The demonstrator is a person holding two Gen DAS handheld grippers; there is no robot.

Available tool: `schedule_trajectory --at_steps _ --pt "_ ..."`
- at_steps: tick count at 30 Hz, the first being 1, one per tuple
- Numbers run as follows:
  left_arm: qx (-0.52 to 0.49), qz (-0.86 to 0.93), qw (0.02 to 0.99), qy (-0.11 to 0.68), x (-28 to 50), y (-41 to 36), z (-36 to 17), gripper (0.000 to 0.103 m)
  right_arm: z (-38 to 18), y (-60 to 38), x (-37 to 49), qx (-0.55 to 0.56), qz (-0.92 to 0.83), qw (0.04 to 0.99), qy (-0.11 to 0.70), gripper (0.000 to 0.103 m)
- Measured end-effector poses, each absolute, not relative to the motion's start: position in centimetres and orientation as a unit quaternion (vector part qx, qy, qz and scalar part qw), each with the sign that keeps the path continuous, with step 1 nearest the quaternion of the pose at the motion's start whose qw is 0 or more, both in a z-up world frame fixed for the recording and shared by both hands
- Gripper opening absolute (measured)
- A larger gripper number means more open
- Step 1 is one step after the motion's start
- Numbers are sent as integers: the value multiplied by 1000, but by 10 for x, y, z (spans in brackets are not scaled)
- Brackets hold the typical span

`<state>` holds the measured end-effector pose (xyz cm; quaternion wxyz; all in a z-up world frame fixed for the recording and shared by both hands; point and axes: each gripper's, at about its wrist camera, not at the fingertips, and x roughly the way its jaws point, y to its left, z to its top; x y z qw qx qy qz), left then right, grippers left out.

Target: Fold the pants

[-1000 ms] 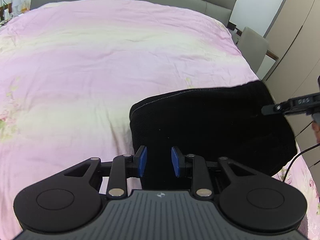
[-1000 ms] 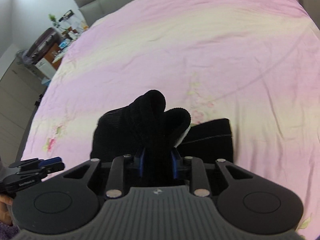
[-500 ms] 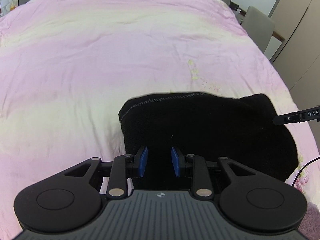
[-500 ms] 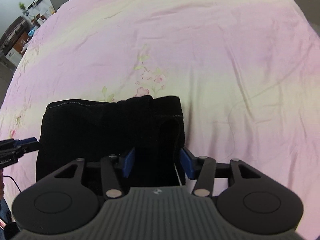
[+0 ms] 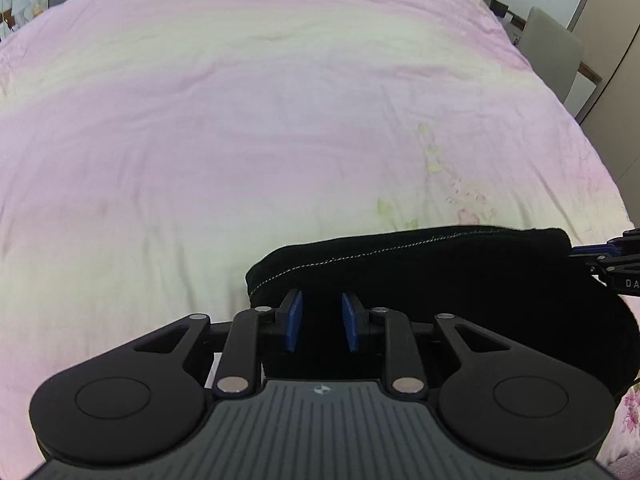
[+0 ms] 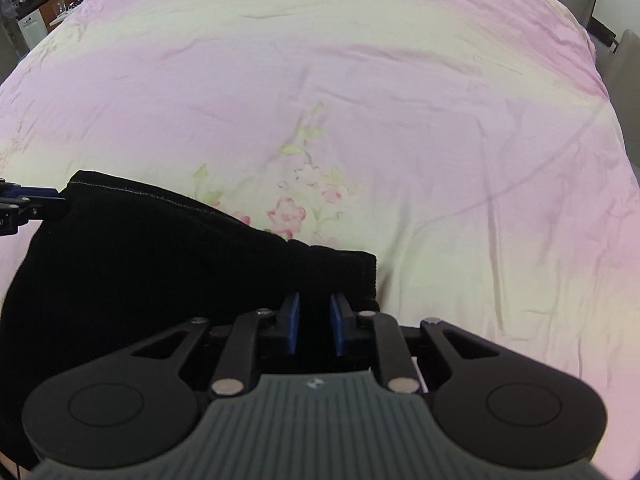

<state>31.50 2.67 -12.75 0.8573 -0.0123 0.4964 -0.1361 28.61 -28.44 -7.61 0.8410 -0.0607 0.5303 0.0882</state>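
The black pants (image 5: 460,280) lie folded into a compact bundle on the near edge of the pink bed; they also show in the right wrist view (image 6: 160,264). My left gripper (image 5: 320,322) stands over the bundle's left end with black cloth between its blue pads, jaws a little apart. My right gripper (image 6: 314,322) stands over the bundle's right end, jaws narrowly apart with cloth between them. Whether either pinches the cloth is unclear. Each gripper's tip shows at the other view's edge, the right gripper in the left wrist view (image 5: 608,256).
The pink and pale yellow bed cover (image 5: 240,120) spreads wide beyond the pants, with a flower print (image 6: 296,204). A grey headboard and a grey chair (image 5: 552,48) stand at the far right. Furniture (image 6: 40,4) stands far left.
The right gripper let go of a raised bunch of pants, opened wide, then narrowed its jaws again. The pants now lie flat. Both grippers drew lower and nearer the bundle's near edge.
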Motion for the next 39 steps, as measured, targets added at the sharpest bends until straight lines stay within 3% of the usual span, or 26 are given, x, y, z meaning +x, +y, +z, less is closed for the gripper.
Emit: schedule_trajectory --at_steps 5,10,13,20,27,39 --pt "-12 -128 847 516 323 23 -149 26 -97 -299 290 -26 93 836 540 11" --pt "-4 -113 856 504 314 21 -126 25 -83 -291 285 -39 88 840 533 11" --pt "21 -121 875 467 281 20 -99 25 -53 -295 261 -23 103 858 503 17" --pt "55 -161 875 454 190 13 -72 26 -23 -294 171 -29 151 865 478 17" --pt "91 -136 850 500 151 -4 -108 26 -58 -299 118 -49 130 862 488 16" --pt "86 -117 829 541 172 -14 -162 26 -112 -318 131 -8 122 850 512 15"
